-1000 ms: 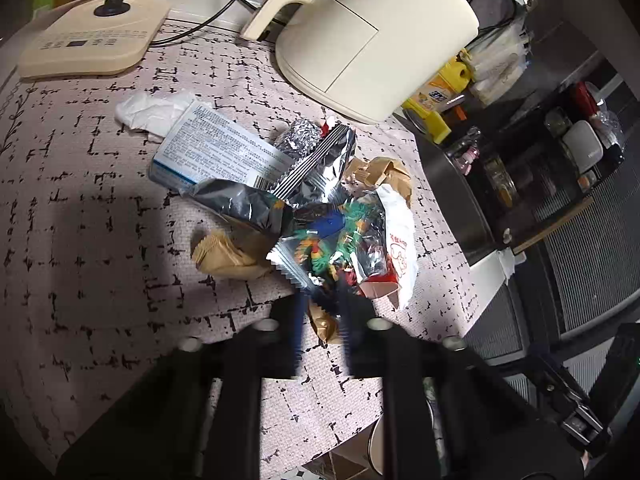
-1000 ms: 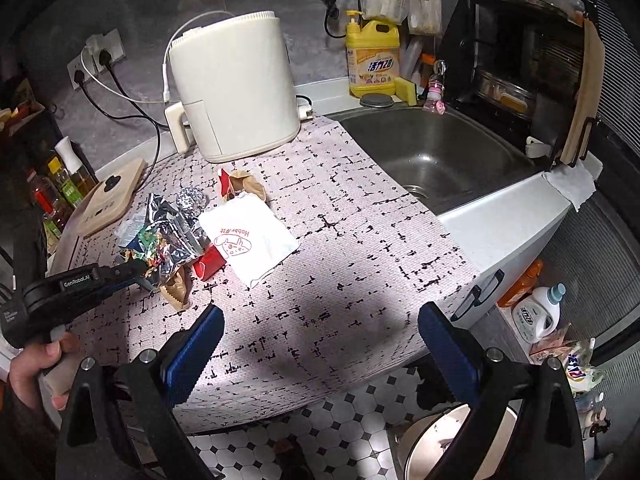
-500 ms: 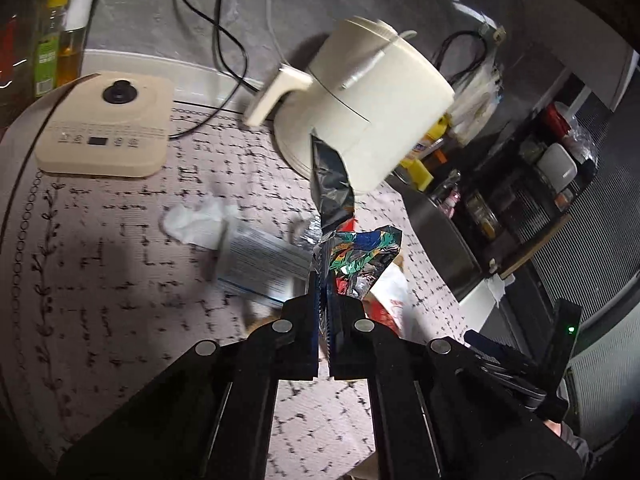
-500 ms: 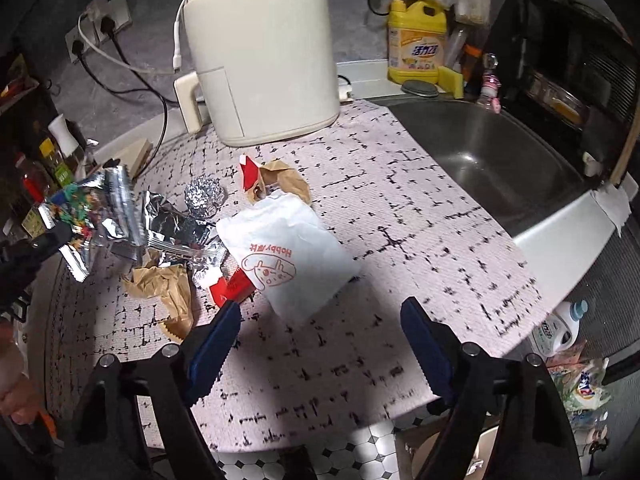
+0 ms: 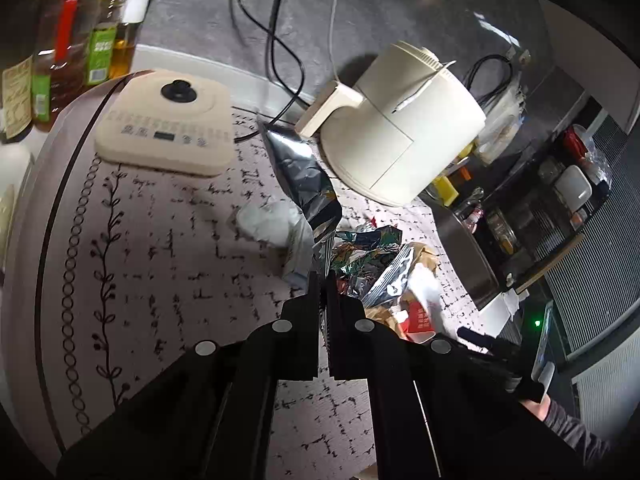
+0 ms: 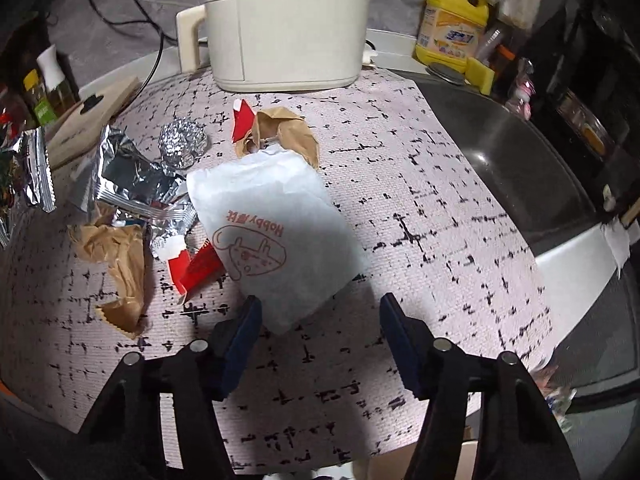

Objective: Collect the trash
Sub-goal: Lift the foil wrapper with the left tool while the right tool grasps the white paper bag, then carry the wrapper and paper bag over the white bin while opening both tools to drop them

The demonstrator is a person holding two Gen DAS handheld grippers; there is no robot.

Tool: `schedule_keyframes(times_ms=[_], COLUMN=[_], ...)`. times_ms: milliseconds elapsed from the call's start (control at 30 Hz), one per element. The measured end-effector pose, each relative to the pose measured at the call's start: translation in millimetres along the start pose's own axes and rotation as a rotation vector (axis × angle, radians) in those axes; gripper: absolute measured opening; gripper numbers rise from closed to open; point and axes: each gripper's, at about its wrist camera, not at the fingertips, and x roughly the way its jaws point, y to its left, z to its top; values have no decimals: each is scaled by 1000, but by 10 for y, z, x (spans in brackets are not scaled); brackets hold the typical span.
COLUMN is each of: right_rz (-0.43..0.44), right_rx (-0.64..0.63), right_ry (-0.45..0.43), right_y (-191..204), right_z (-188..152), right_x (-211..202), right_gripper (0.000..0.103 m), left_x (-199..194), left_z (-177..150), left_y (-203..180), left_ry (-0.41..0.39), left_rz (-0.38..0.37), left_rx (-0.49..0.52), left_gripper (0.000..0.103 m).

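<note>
My left gripper [image 5: 322, 280] is shut on a silver foil snack wrapper [image 5: 300, 172], which stands up from the jaws above the counter. A colourful wrapper [image 5: 368, 244] hangs just beside it; whether it is also pinched I cannot tell. My right gripper [image 6: 320, 304] hovers low over the near corner of a white paper bag [image 6: 272, 232] printed in red. Its jaws are closing, with the corner between them and untouched. Around the bag lie a foil ball [image 6: 182, 146], a brown paper bag [image 6: 286, 128], a red carton [image 6: 192, 266], crumpled brown paper [image 6: 120, 264] and a flattened silver wrapper [image 6: 132, 176].
A cream air fryer [image 6: 284, 20] stands at the back of the patterned counter mat [image 6: 400, 184]. A flat cream appliance base [image 5: 168, 128] and oil bottles [image 5: 60, 60] sit at the left. The steel sink [image 6: 520, 168] and a yellow detergent bottle [image 6: 452, 28] are at the right. A white tissue [image 5: 264, 220] lies beyond the pile.
My left gripper closed on the wrapper and lifted it off the pile. My right gripper came down close over the white bag and its jaws narrowed.
</note>
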Motion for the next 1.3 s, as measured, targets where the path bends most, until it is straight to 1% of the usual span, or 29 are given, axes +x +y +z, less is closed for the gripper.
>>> schedule_keyframes(times_ms=[33,67,100,133,200,333,367,433,467,500,533,567,633,733,767,800,833,867,933,1000,1133,1300], right_rz=[5,8,18,34,48,70,78,56,56,52,33,28,41,53,69,85,116,135,114,140,149,154], right_rx=[-23,-40,-56,-58,-38,-19,-25,-56,-59,-57,-55,-61,-74,-81,-76,-64,-48,-35,-47,-35,-1,27], right_ry=[5,21,52,70,62,51,45,44,43,37,9,-12,9,27,5,-6,-2,9,16,9,-8,-41], right_y=[13,25,30,16,-26,-92,-80,-23,-10,-2,5,6,16,19,13,4,-2,7,46,45,-9,-155], right_z=[11,20,40,66,101,116,109,83,67,56,41,38,41,37,34,41,48,52,36,5,-53,-147], right_x=[32,68,112,122,66,-47,-62,-58,-51,-57,-86,-96,-20,138,159,169,170,162,99,9,-194,-494], right_gripper=[53,35,10,9,6,6,7,14,36,68,77,77,74,62,54,39,28,11,8,7,6,5], left_x=[-2,-9,-21,-36,-79,-151,-171,-196,-209,-223,-244,-266,-309,-389,-427,-458,-479,-503,-534,-560,-573,-563], left_z=[-19,-40,-59,-76,-114,-183,-210,-266,-290,-319,-349,-375,-420,-478,-492,-501,-508,-516,-528,-545,-570,-640], left_y=[13,28,38,41,43,-16,-32,-41,-42,-41,-42,-46,-47,-3,5,4,4,7,-4,-39,-126,-353], left_ry=[-1,-4,-9,-13,-25,-47,-56,-65,-67,-70,-73,-76,-81,-80,-83,-88,-91,-93,-95,-101,-109,-118], left_rz=[4,7,11,14,20,26,28,33,36,41,47,54,67,89,98,105,110,114,116,113,97,69], left_rx=[-5,-11,-18,-22,-30,-20,-17,-19,-22,-24,-24,-22,-23,-43,-45,-41,-39,-40,-40,-32,-23,3], left_gripper=[4,4,4,4,4,4,4,4,4,4,4,4,4,4,4,4,4,4,4,4,4,4])
